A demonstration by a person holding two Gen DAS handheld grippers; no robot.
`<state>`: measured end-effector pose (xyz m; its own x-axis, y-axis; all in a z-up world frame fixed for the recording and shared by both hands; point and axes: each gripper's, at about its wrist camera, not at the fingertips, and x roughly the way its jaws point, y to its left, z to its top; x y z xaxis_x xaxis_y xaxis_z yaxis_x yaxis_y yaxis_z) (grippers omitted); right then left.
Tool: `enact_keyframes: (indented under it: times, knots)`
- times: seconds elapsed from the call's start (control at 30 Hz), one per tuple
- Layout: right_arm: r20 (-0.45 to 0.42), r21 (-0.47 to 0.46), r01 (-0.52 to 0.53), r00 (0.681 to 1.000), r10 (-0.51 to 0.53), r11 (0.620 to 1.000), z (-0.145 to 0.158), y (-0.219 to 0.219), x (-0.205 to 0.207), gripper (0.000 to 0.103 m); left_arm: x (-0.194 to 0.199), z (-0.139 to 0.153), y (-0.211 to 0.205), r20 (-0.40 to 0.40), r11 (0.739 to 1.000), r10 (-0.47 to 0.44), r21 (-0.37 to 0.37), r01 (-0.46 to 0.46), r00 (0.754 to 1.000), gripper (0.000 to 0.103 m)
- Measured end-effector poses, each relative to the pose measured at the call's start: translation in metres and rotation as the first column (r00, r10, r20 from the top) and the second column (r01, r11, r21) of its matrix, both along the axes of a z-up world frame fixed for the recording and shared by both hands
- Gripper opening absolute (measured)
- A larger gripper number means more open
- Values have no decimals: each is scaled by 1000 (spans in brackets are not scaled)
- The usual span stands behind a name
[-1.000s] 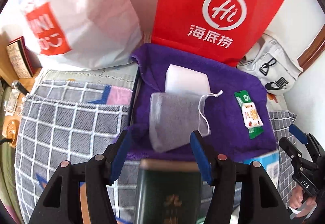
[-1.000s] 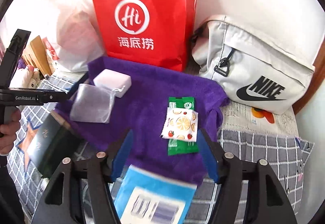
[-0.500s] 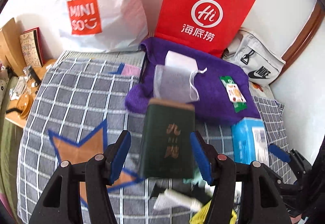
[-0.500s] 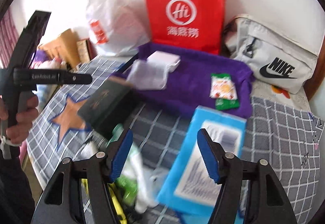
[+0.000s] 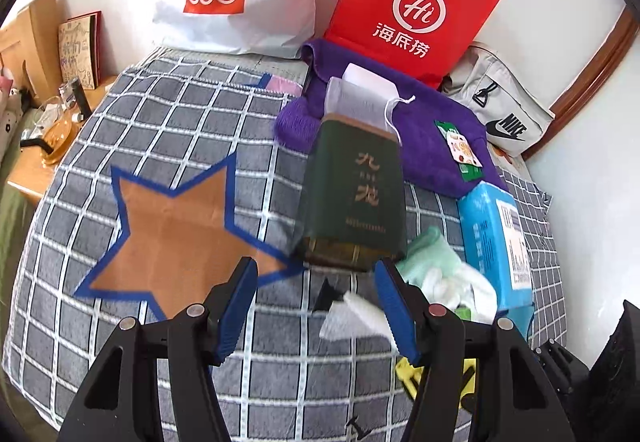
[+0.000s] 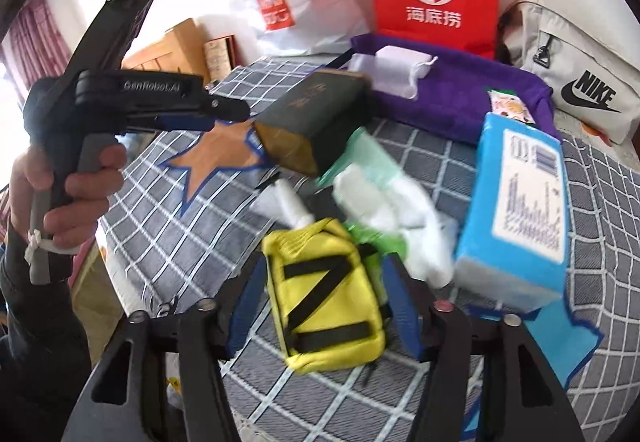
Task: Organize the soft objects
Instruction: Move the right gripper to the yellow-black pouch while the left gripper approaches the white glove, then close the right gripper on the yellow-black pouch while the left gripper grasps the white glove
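While both grippers hang over the checked bedspread (image 5: 160,113), the left gripper (image 5: 316,306) gapes empty and the right gripper (image 6: 324,306) is opening around a yellow pouch (image 6: 324,298) near the front edge, beside the jumbled soft cloths (image 6: 380,193).

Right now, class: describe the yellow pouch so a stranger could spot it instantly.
Find the grey checked bedspread. In its cluttered near middle, before the blue box, lies the yellow pouch. It alone is bright yellow with black straps forming a Z.
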<state>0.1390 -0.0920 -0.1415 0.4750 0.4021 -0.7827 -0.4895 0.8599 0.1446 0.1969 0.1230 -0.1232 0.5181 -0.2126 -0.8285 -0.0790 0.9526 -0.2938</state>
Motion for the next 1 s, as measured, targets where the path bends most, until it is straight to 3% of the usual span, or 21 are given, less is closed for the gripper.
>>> enact_keyframes:
  times: [0.17, 0.37, 0.53, 0.63, 0.73, 0.8, 0.83, 1.0]
  knots:
    - [69, -100, -28, 997, 35, 995, -12, 15, -13, 76, -22, -11, 5, 2, 1000, 1, -28, -1, 1000, 59]
    - [77, -207, -33, 996, 50, 978, -37, 31, -14, 80, -41, -23, 14, -10, 999, 17, -27, -17, 1000, 59]
    - [163, -319, -6, 985, 61, 948, -50, 43, -23, 80, -48, -33, 16, -27, 999, 28, -34, -29, 999, 59]
    - [198, -392, 20, 978, 63, 920, -57, 44, -24, 69, -50, -38, 12, -35, 999, 19, -28, -20, 999, 59]
    - [212, -355, 25, 976, 54, 935, -50, 36, -28, 58, -51, -41, 4, -40, 1000, 6, -21, -7, 999, 59]
    - [218, -304, 20, 975, 49, 953, -40, 28, -32, 35, -52, -42, -2, -36, 1000, -8, -15, 7, 999, 59]
    - [219, -274, 11, 974, 51, 962, -34, 24, -36, 28, -52, -43, -6, -33, 1000, -16, -13, 15, 999, 59]
    - [227, -217, 23, 974, 28, 976, -27, 8, -44, 17, -48, -49, -23, -40, 999, -43, 0, 43, 998, 59]
